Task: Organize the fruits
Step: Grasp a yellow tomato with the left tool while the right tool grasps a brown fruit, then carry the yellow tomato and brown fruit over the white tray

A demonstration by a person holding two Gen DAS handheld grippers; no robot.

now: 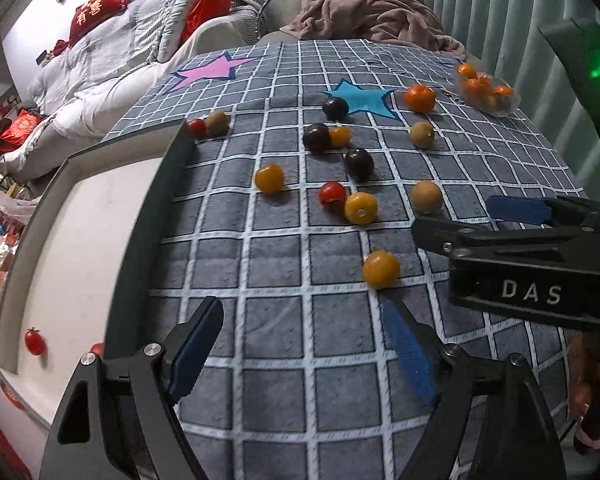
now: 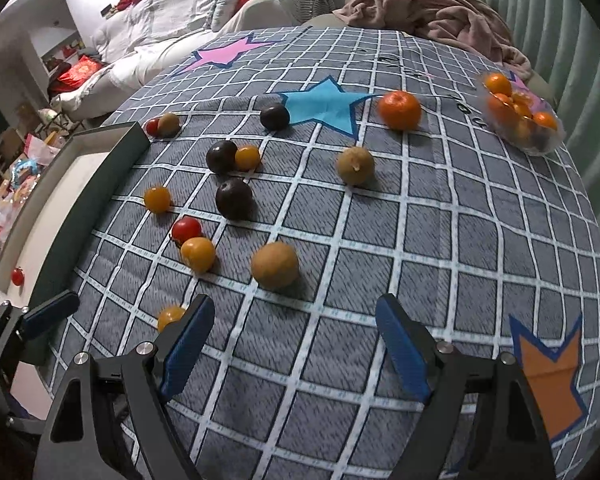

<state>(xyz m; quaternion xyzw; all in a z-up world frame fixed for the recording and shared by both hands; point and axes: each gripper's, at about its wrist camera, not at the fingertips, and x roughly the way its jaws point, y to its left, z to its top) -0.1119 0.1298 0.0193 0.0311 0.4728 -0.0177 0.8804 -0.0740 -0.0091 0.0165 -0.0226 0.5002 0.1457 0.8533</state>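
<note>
Small fruits lie scattered on a grey checked cloth (image 1: 284,264). My left gripper (image 1: 300,308) hangs open over the cloth's near part, nothing between its fingers; a yellow tomato (image 1: 381,269) sits just beyond its right fingertip. My right gripper (image 2: 294,306) is open and empty too, with a brown round fruit (image 2: 275,266) just ahead of it. Farther out lie dark plums (image 1: 359,164), a red cherry tomato (image 1: 332,194), more yellow tomatoes (image 1: 269,178) and a mandarin (image 2: 399,110). A clear bowl (image 2: 544,146) at the far right holds orange fruits. A white tray (image 1: 80,240) at the left holds a red tomato (image 1: 35,341).
The tray's dark raised rim (image 2: 100,184) borders the cloth's left side. A pink blanket (image 1: 372,16) is heaped beyond the far edge, with a pale curtain (image 1: 500,8) at the right. A white sofa with red cushions (image 1: 100,4) stands at the back left.
</note>
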